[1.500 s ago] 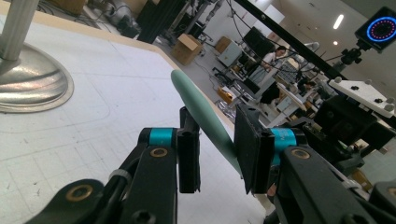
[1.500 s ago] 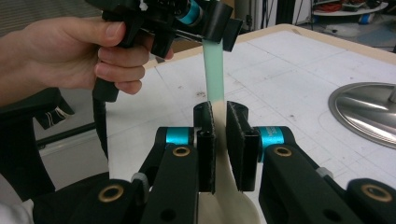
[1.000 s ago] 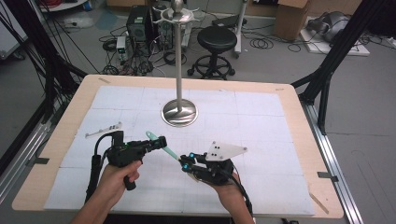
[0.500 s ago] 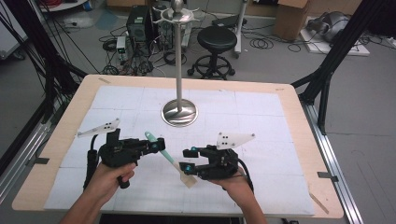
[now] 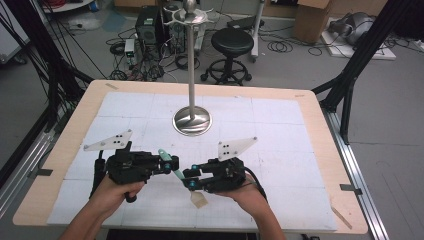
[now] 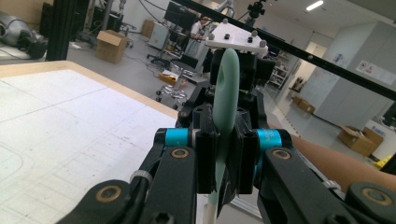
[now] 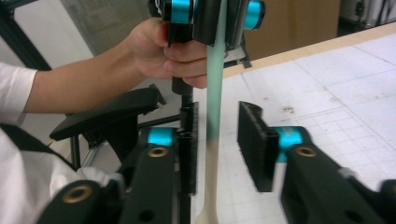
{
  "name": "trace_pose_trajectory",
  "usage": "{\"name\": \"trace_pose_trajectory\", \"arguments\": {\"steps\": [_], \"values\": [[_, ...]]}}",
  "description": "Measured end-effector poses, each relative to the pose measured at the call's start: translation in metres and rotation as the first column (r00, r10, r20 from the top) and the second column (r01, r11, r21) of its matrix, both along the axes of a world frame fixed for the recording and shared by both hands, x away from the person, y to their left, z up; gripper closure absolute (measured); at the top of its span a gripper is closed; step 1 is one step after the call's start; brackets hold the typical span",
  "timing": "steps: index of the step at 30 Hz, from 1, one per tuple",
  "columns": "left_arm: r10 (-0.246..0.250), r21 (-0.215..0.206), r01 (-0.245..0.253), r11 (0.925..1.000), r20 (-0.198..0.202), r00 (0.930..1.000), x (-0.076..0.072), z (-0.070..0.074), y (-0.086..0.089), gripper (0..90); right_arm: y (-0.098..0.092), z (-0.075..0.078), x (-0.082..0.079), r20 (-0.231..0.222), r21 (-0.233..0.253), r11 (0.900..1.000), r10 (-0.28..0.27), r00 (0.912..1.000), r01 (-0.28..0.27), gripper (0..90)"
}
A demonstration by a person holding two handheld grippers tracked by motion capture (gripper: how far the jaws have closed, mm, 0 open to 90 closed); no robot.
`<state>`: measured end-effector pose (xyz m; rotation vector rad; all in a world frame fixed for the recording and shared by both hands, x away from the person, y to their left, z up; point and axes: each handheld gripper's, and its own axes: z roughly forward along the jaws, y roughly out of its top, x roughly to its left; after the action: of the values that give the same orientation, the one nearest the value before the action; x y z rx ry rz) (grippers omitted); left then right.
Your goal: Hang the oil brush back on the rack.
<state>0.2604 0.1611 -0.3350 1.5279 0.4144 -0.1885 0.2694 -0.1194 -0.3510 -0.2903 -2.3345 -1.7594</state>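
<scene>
Wooden-edged table point(image 5: 60, 150) with white gridded mat; metal stand point(image 5: 192, 120) upright at mat centre, far side. Lab floor beyond: black stool point(image 5: 230, 47), cables, cardboard boxes.

Left gripper point(image 5: 167, 164): near edge, left of centre, jaws clamped on green handle of spatula point(image 5: 176, 172). Spatula slants toward near edge, pale blade point(image 5: 199, 200) low over mat; contact with mat cannot be confirmed.

Right gripper point(image 5: 192, 178): just beside left gripper, jaws parted either side of spatula shaft point(image 7: 212, 140), one pad close to shaft, other apart.
</scene>
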Motion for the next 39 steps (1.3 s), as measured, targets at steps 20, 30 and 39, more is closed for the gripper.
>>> {"name": "trace_pose_trajectory", "arguments": {"steps": [20, 30, 39], "values": [[0.33, 0.028, -0.336, 0.9416, 0.123, 0.9359, -0.006, -0.02, 0.051, 26.6, -0.011, 0.007, 0.022, 0.043, 0.074, 0.97, -0.237, 0.9706, 0.233, 84.4], [0.441, 0.141, -0.467, 0.8727, 0.184, 0.8786, -0.015, -0.051, 0.072, 15.3, -0.005, 0.046, 0.063, 0.053, 0.172, 0.959, -0.236, 0.9703, 0.224, 84.4], [0.444, 0.196, -0.479, 0.8559, 0.197, 0.8742, -0.019, -0.066, 0.08, 18.6, -0.008, 0.078, 0.1, 0.051, 0.243, 0.933, -0.286, 0.957, 0.265, 84.4]]}}
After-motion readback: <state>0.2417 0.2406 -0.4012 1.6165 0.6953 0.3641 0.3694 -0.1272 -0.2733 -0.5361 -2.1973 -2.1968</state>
